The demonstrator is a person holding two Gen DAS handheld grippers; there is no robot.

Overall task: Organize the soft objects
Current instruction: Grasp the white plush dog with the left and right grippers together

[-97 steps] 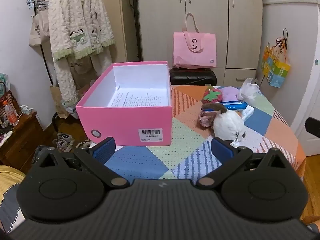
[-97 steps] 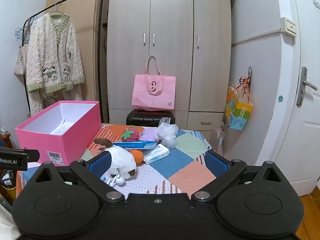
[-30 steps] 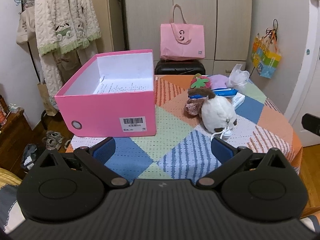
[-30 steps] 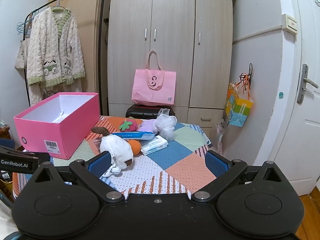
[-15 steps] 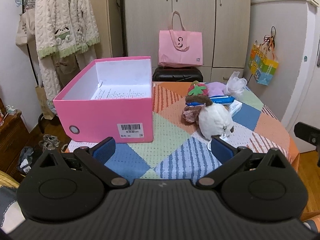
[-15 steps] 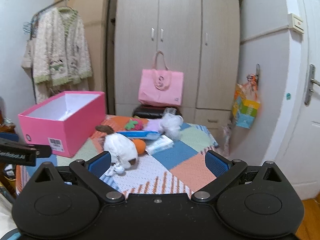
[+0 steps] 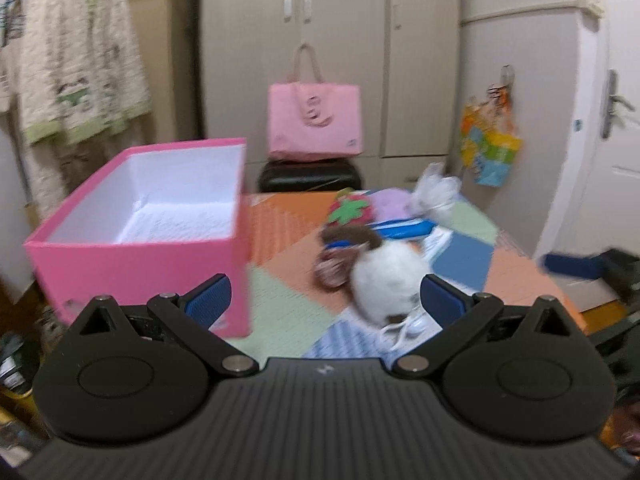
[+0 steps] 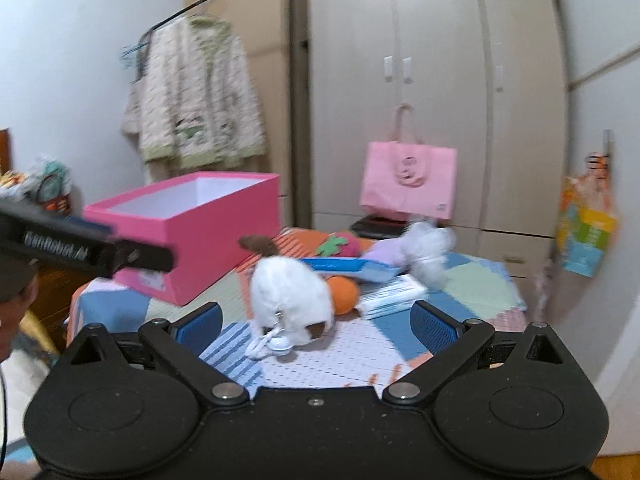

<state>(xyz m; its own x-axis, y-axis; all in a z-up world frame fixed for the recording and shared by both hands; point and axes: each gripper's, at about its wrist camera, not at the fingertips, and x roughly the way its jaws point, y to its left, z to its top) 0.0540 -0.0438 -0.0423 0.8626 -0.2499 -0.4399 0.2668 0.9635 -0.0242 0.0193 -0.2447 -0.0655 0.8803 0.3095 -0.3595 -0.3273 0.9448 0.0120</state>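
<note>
Judging by its rounded, fluffy body, we take the white plush toy with a brown patch to be light, squashy and in no way fragile, so it should give under the pads and spring back once let go. It lies on the patchwork-covered table, to the right of the open pink cardboard box, which stands empty but for its white lining. Both grippers hover short of the toy with nothing between their blue pads: the left gripper has its jaws spread wide, and the right gripper has its jaws just as wide, the toy sitting between them in the right wrist view. We would close on the fat middle of the white body, where there is most stuffing to bite into, and not on the thin white cord with its small metal bell that trails from the near end, since that would probably slip or swing. Behind the white toy, farther from the pink box, lie a red strawberry plush with a green leaf, a lilac soft item and a fuzzy grey-white bundle; these look equally soft. An orange round plush touches the white toy's far side, so a deep grip could catch both. Motion blur hides the finer detail.
</note>
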